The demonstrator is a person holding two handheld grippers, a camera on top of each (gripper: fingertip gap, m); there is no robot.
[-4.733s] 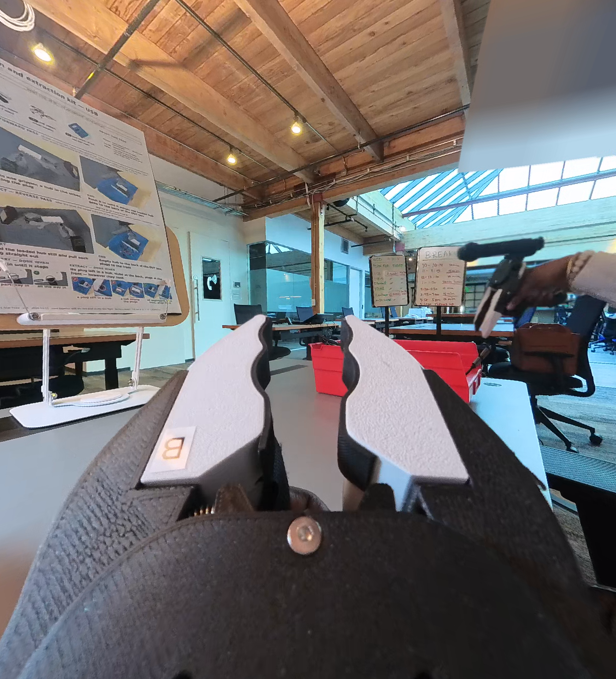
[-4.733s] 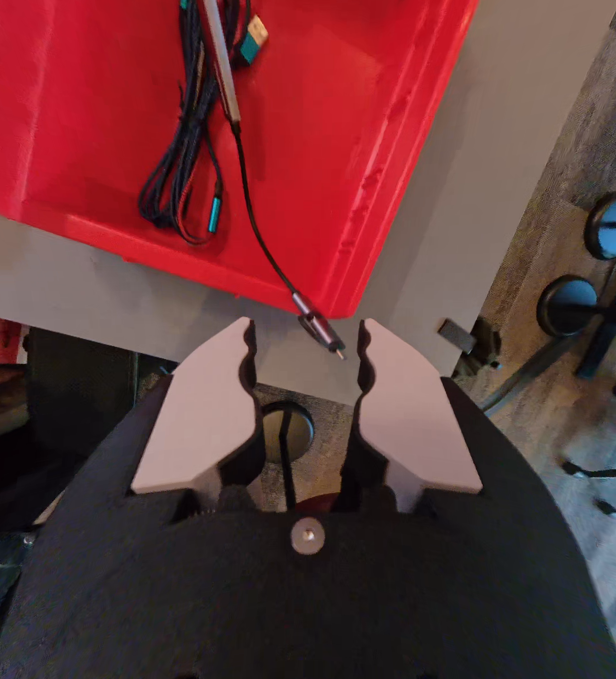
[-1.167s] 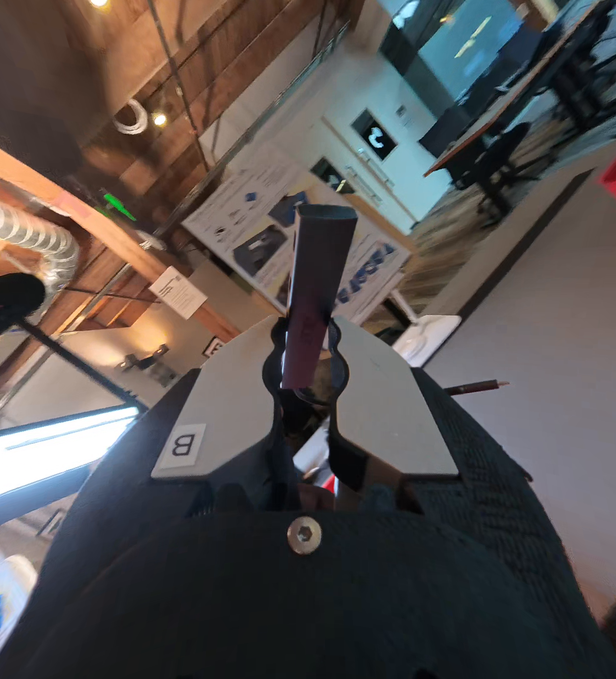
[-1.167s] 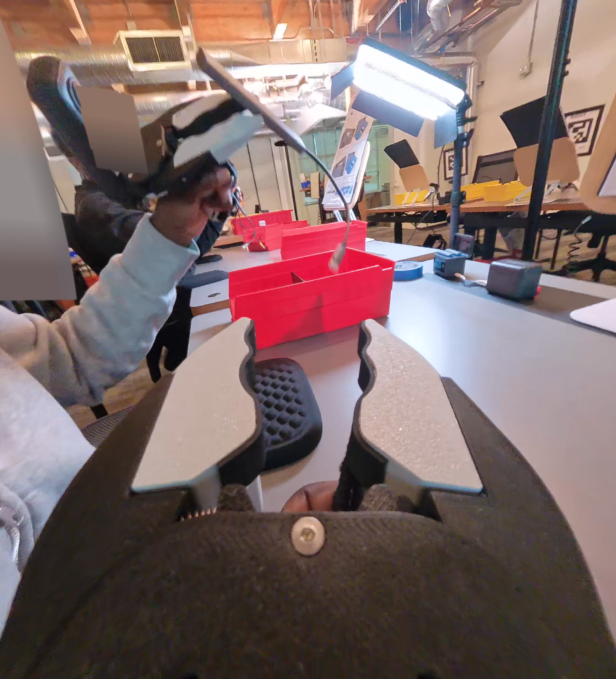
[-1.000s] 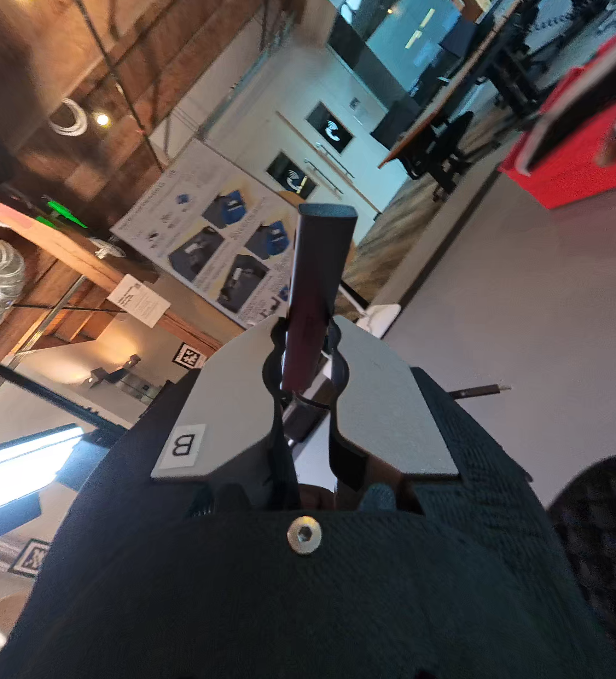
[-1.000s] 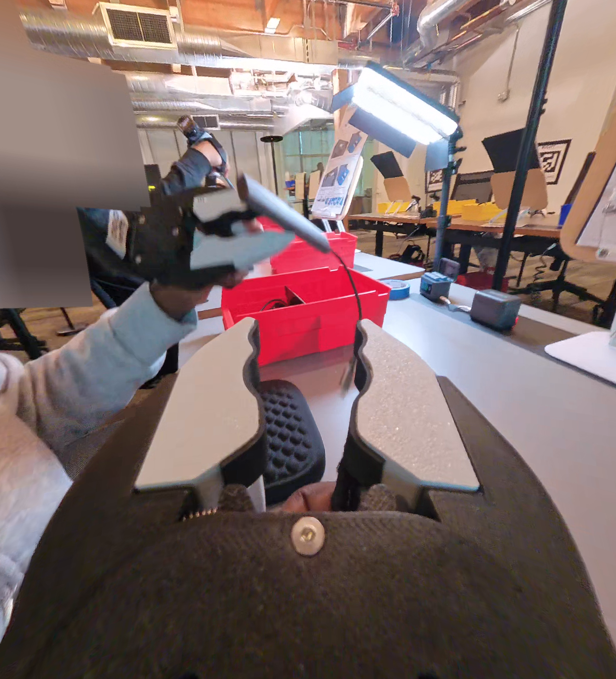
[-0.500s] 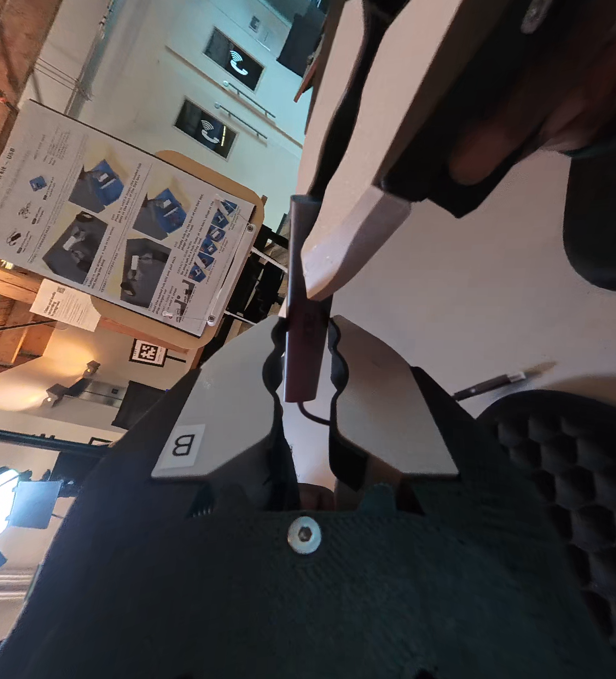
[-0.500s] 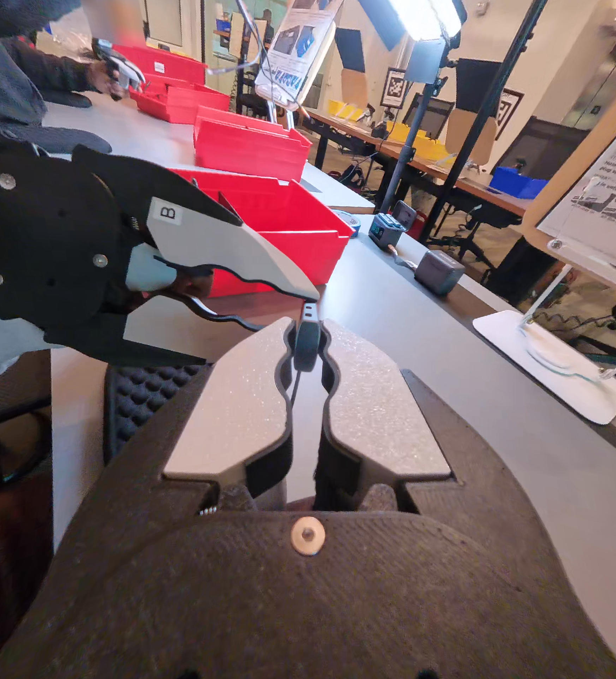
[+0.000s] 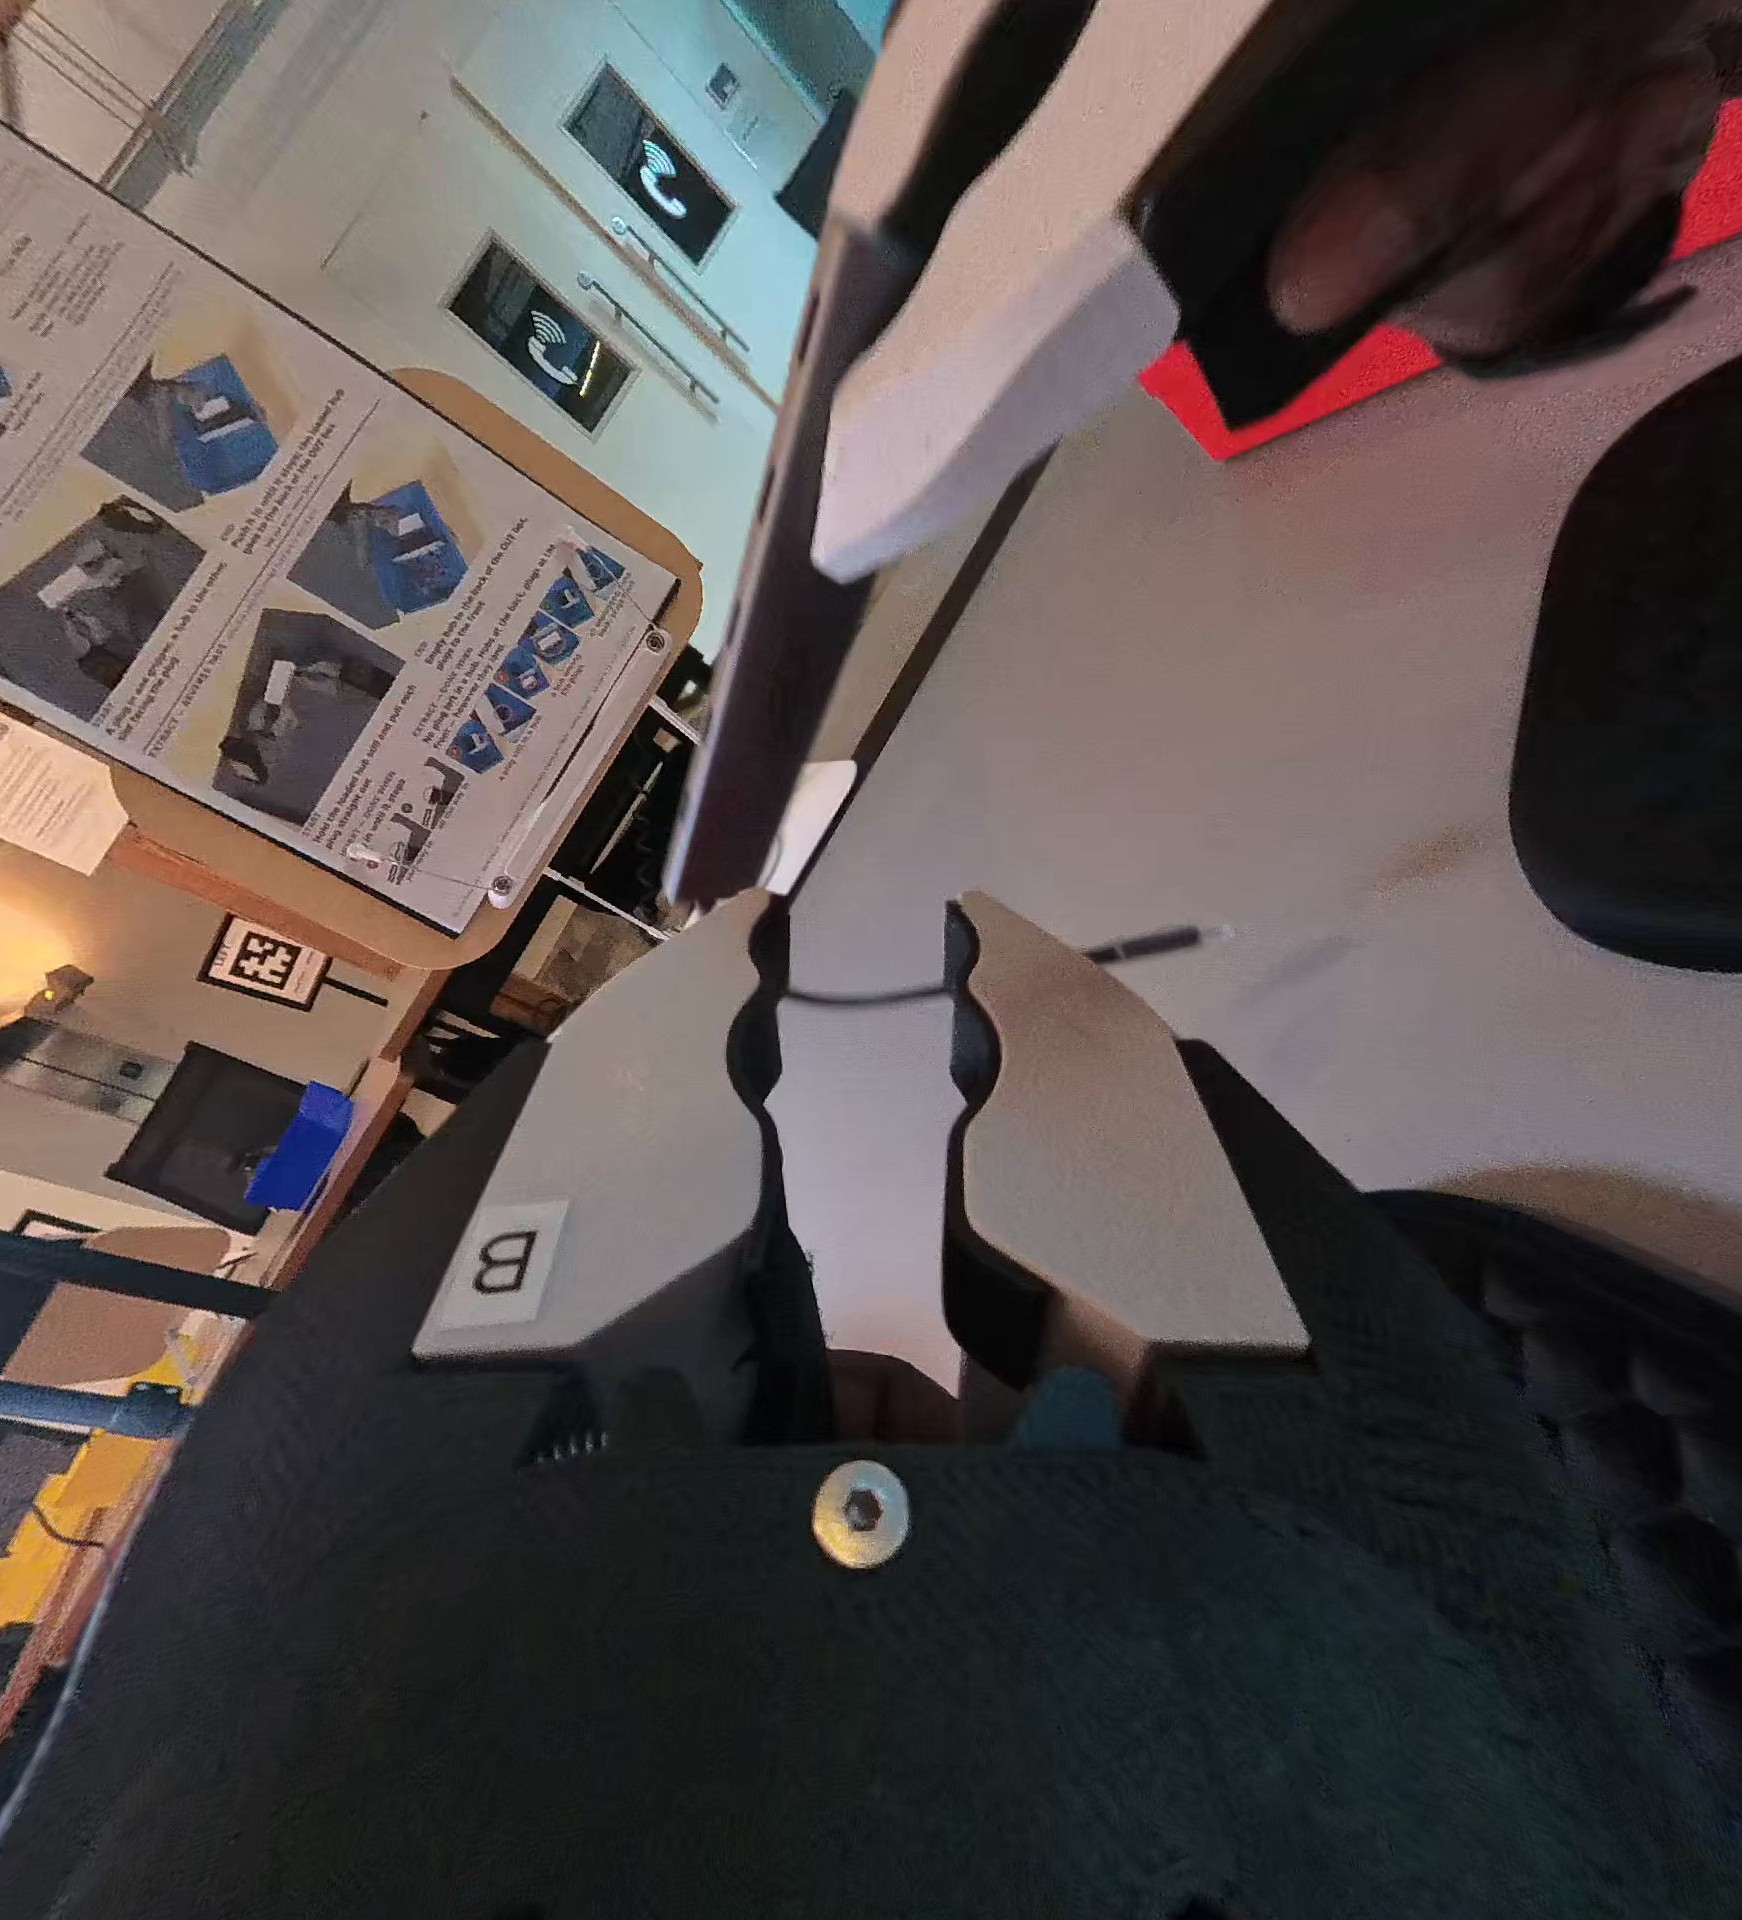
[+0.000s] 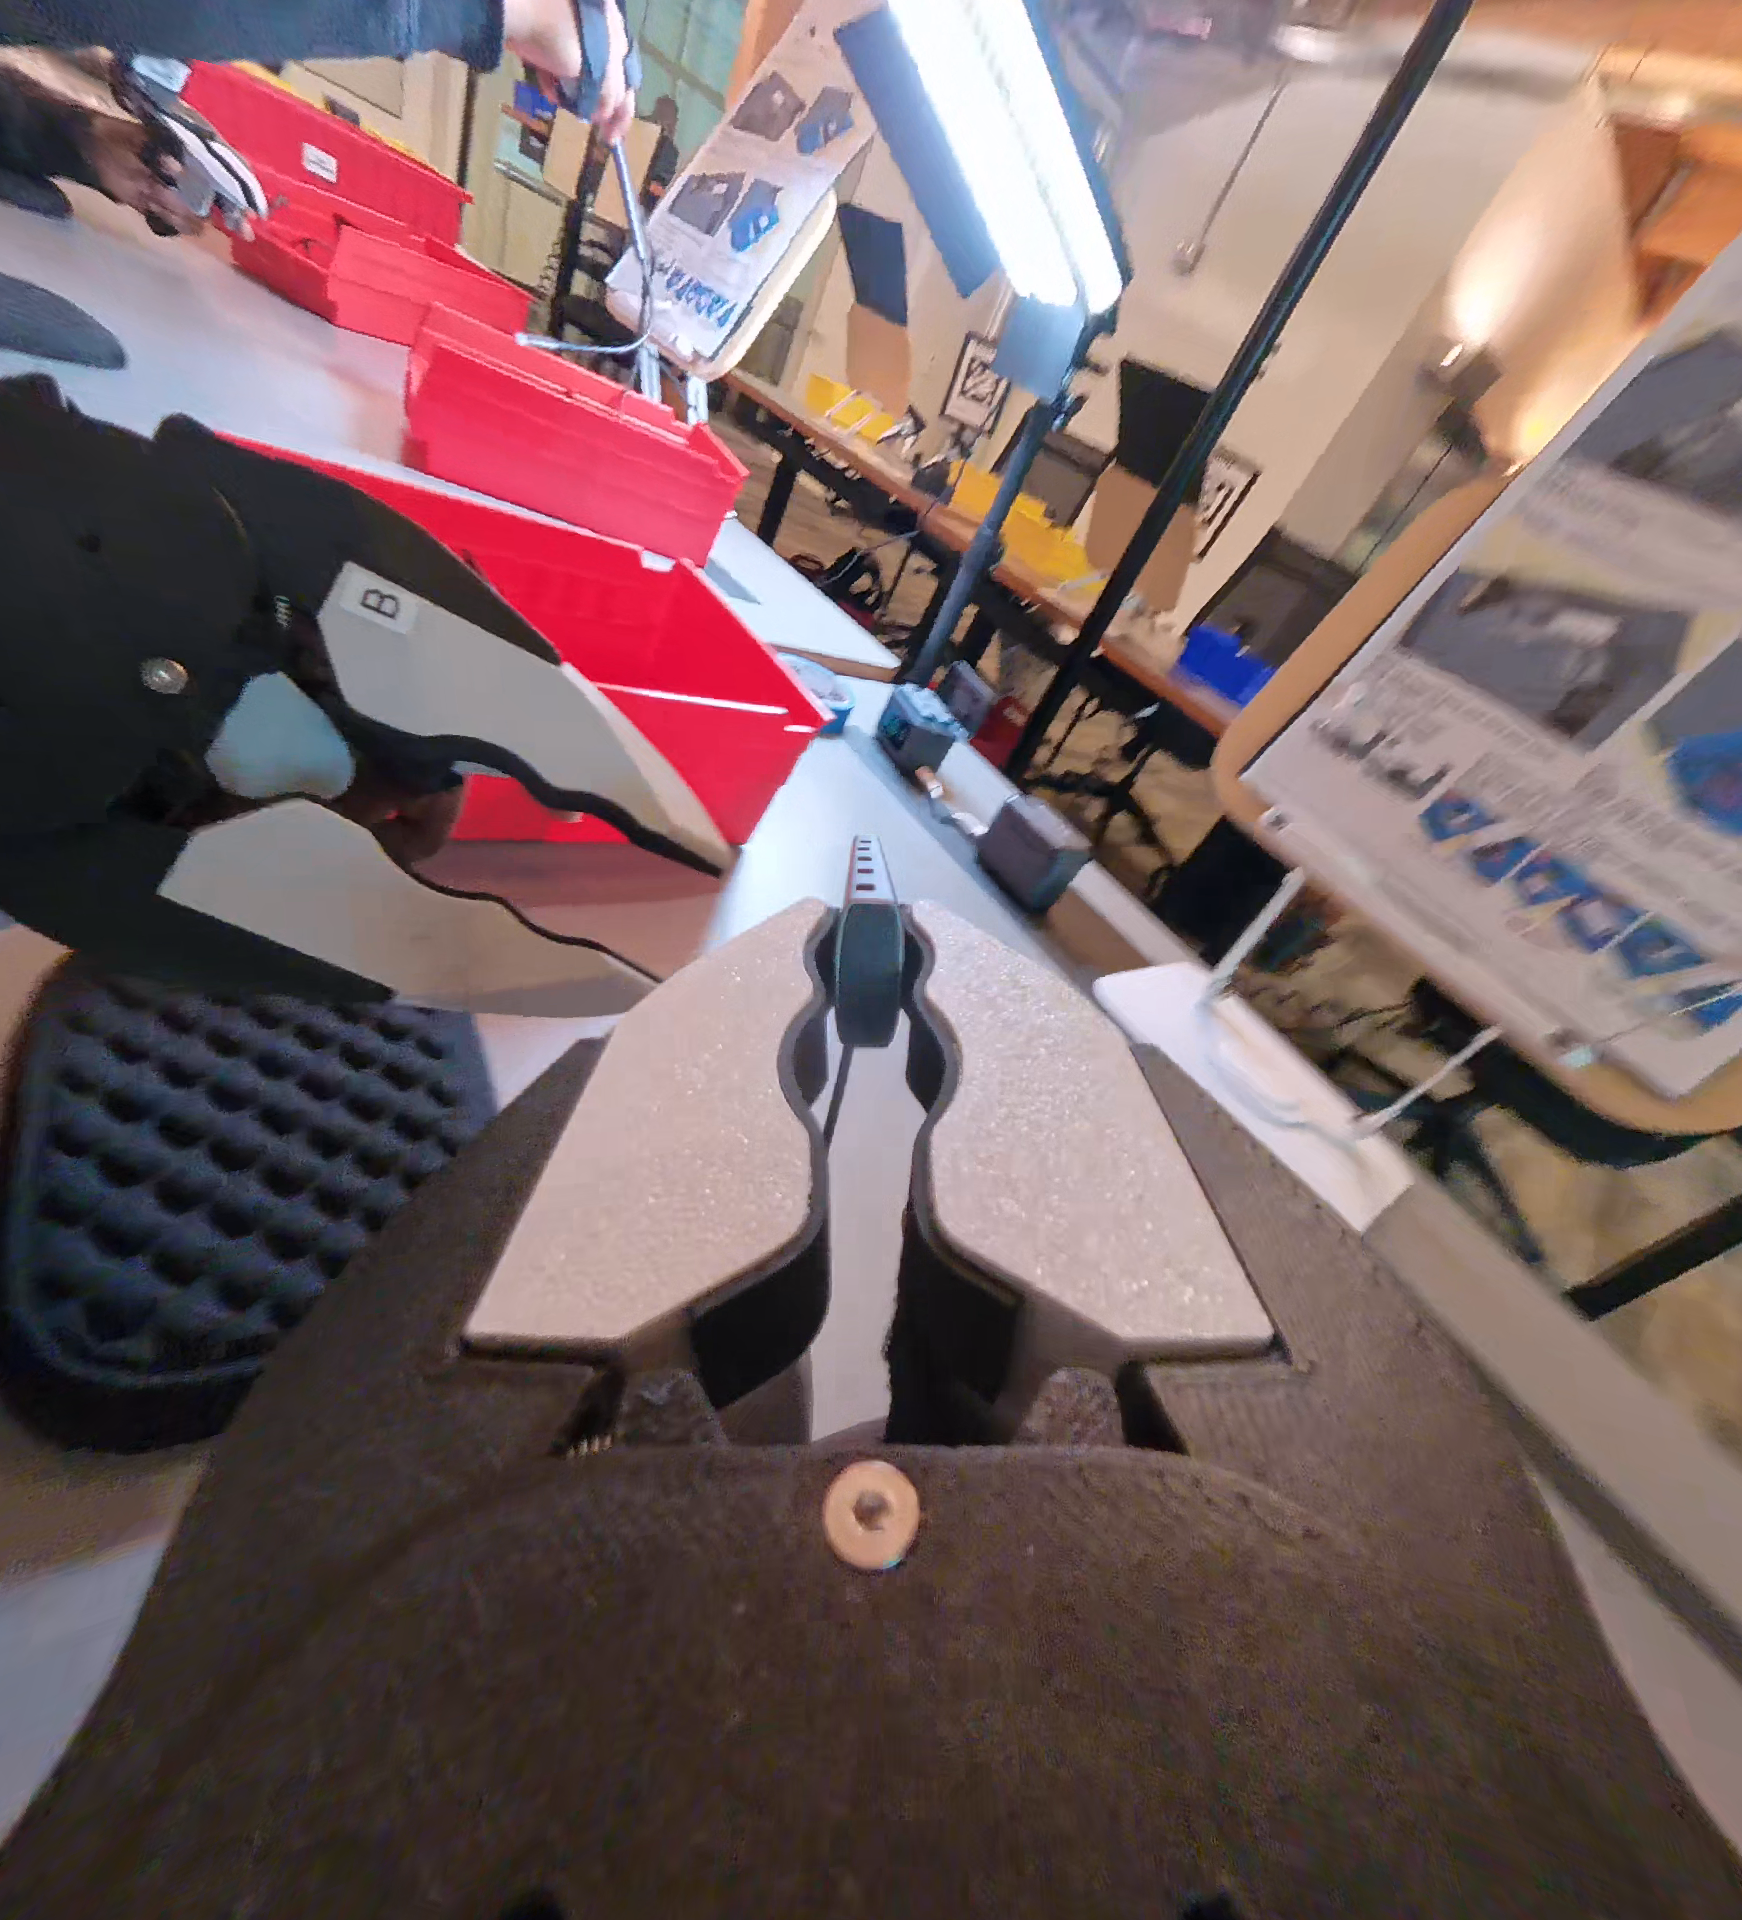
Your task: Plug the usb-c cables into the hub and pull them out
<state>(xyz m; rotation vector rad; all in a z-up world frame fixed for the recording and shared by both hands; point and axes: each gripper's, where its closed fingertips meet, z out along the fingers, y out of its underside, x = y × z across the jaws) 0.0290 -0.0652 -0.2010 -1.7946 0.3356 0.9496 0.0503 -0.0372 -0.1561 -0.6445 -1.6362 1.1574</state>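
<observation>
Right claw (image 10: 867, 961) pinches the hub's (image 10: 868, 883) dark rounded end, the slim hub pointing forward above the grey table (image 10: 825, 821) — left claw (image 9: 862, 971) stands spread and empty, just beside the hub (image 9: 773, 582), over a black cable (image 9: 862, 995) lying on the table

grey table (image 10: 950, 821) with red bins (image 10: 576, 457), a bright lamp (image 10: 1002, 156), white walls (image 9: 410, 208).
</observation>
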